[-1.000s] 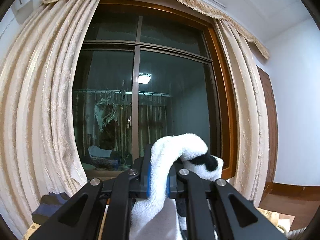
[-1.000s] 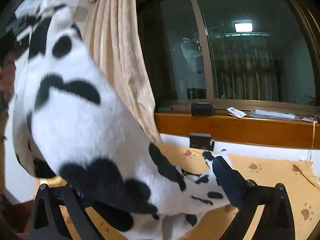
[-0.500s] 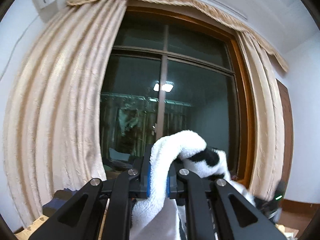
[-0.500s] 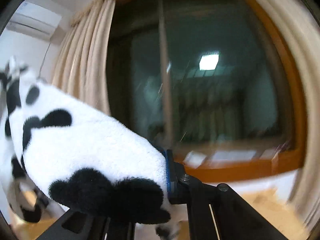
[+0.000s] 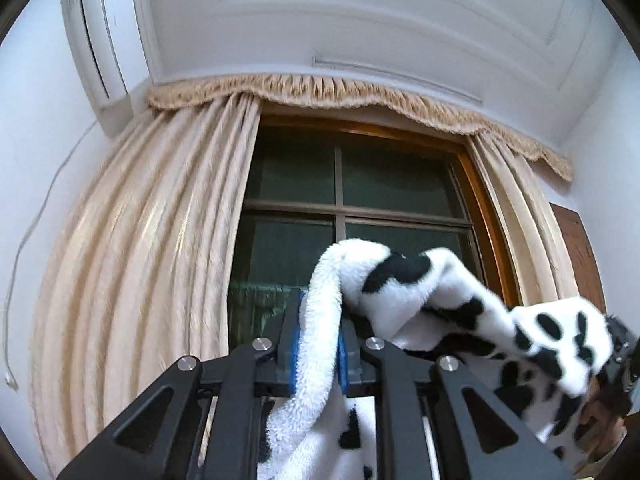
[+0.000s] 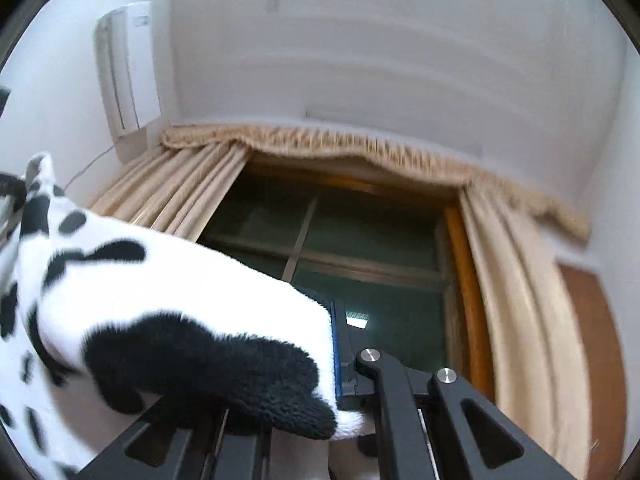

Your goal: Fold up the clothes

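A fluffy white garment with black spots (image 5: 452,312) hangs between both grippers, held high in the air. My left gripper (image 5: 319,344) is shut on a white fold of it, squeezed between the blue pads. The cloth runs off to the right toward the other gripper, seen at the right edge. In the right wrist view the garment (image 6: 168,312) drapes over the left finger and hides it; my right gripper (image 6: 320,356) is shut on the cloth against the blue pad. Both cameras tilt up at the ceiling.
Beige curtains (image 5: 136,272) with a fringed valance (image 5: 360,96) frame a dark window (image 5: 352,208). A white air conditioner (image 5: 100,40) sits on the upper left wall. A brown door (image 6: 592,340) stands at the right. The surface below is out of view.
Both grippers have risen and tilted upward with the garment; the bed and sill dropped out of view and the ceiling and air conditioner came in. The cloth is now stretched between them.
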`<state>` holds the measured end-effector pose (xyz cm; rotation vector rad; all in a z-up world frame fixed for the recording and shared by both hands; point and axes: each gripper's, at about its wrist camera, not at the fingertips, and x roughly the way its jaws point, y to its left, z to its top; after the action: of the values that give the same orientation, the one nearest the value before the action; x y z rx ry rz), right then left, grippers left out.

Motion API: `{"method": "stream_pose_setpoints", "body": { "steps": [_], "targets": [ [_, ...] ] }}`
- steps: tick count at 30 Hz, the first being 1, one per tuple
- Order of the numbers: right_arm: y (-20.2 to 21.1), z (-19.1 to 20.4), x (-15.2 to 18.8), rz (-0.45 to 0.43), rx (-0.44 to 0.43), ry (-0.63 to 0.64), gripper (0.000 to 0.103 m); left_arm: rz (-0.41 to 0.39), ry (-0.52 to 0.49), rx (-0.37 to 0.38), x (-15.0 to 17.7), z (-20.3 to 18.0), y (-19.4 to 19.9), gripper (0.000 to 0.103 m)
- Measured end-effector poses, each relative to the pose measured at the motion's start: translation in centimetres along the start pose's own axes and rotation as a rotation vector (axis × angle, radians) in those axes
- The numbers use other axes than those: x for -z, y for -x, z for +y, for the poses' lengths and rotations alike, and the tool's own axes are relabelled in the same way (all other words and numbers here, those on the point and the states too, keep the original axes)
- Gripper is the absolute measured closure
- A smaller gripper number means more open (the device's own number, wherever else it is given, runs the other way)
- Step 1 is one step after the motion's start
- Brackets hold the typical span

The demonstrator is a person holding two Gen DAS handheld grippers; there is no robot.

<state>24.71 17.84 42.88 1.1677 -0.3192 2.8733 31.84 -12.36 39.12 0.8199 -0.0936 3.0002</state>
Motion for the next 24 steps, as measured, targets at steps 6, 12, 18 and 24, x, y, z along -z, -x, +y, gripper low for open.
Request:
{"method": "stream_pose_setpoints", "body": {
  "steps": [6, 12, 18, 24],
  "targets": [
    [-0.6, 1.3, 1.7, 0.141, -0.032, 0.096, 0.095, 0.163, -0.056, -0.051, 3.9, 0.7, -4.1, 0.078],
    [-3.5, 3.6, 11.0, 0.496, -0.124, 0.138, 0.095, 0.553, -0.089, -0.08, 16.8, 2.1, -13.8, 0.078],
    [-8.2, 5.2, 26.0, 0.917, -0.187, 0.038, 0.094, 0.974, -0.066, -0.116, 34.3, 2.5, -21.2, 0.078],
    [-10.6, 6.6, 46.0, 1.55, -0.343, -0.153, 0.093, 1.365, -0.06, -0.151, 50.3, 2.8, -24.6, 0.074]
  ]
}}
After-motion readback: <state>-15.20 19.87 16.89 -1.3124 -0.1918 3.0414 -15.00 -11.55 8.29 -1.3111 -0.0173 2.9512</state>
